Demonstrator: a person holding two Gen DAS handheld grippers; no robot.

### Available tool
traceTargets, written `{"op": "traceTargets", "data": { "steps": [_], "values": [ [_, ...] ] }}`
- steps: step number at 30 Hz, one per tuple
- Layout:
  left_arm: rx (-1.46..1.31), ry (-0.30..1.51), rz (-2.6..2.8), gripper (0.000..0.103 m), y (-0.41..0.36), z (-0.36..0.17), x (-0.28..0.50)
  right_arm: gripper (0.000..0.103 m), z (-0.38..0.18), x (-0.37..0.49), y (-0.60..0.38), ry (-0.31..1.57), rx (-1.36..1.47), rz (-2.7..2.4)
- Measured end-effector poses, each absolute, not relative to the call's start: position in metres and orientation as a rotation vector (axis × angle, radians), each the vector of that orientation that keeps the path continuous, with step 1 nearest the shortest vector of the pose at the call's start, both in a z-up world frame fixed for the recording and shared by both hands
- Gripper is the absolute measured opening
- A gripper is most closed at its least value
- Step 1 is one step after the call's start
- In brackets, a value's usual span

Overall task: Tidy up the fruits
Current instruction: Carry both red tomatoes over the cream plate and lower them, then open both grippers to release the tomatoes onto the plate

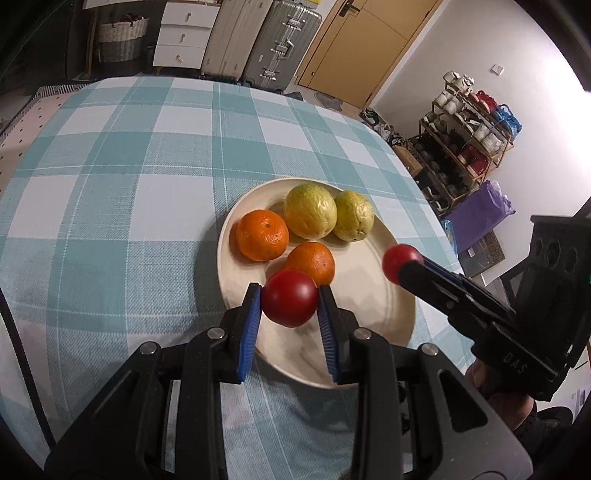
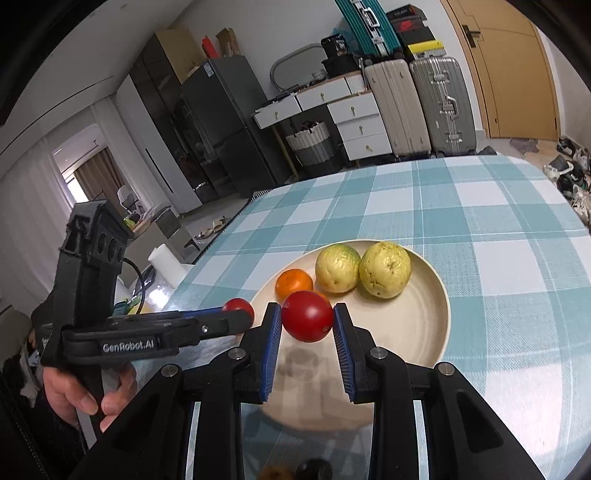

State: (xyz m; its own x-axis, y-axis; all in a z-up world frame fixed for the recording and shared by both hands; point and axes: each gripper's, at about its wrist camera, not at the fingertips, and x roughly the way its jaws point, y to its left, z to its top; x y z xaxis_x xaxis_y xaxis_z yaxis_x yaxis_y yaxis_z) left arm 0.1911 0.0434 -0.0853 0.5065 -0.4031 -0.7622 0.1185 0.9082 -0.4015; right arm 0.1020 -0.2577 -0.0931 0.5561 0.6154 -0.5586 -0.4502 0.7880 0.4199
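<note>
A cream plate (image 1: 373, 317) (image 2: 424, 332) on the checked tablecloth carries two oranges (image 1: 262, 234) (image 1: 312, 260) and two yellow-green guavas (image 1: 310, 210) (image 1: 354, 216). My left gripper (image 1: 290, 295) is shut on a red tomato (image 1: 290, 301) above the plate's near rim. In the same view my right gripper (image 1: 400, 271) comes in from the right, shut on a second red tomato (image 1: 400, 258) over the plate's right edge. The right wrist view shows the right gripper (image 2: 307, 314) clamping its tomato (image 2: 308, 317), and the left gripper (image 2: 242, 314) with its tomato (image 2: 236, 305) beside it.
The blue-and-white checked table (image 1: 129, 166) stretches left and beyond the plate. Suitcases (image 1: 280, 44), white drawers (image 1: 183, 35) and a shoe rack (image 1: 465, 140) stand past its edges. Two dark round things (image 2: 295, 472) show blurred at the right view's bottom edge. A hand (image 2: 85, 391) grips the left handle.
</note>
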Motion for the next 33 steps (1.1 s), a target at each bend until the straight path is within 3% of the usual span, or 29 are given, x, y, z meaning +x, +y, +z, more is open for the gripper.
{"op": "traceTargets", "data": {
  "steps": [25,27,29,33],
  "values": [
    [-0.344,1.021,-0.282,0.028,0.047,-0.105,0.219,0.03,-0.126,0.154,-0.24,0.869,0.207,0.538],
    [-0.368,1.028,-0.283,0.028,0.05,-0.104,0.221,0.031,-0.124,0.155,-0.238,0.871,0.212,0.543],
    [-0.383,1.017,-0.29,0.028,0.052,-0.1,0.22,0.039,-0.121,0.155,-0.238,0.861,0.212,0.543],
    [-0.377,0.985,-0.293,0.041,0.052,-0.089,0.212,0.043,-0.112,0.147,-0.24,0.822,0.208,0.563]
  ]
}}
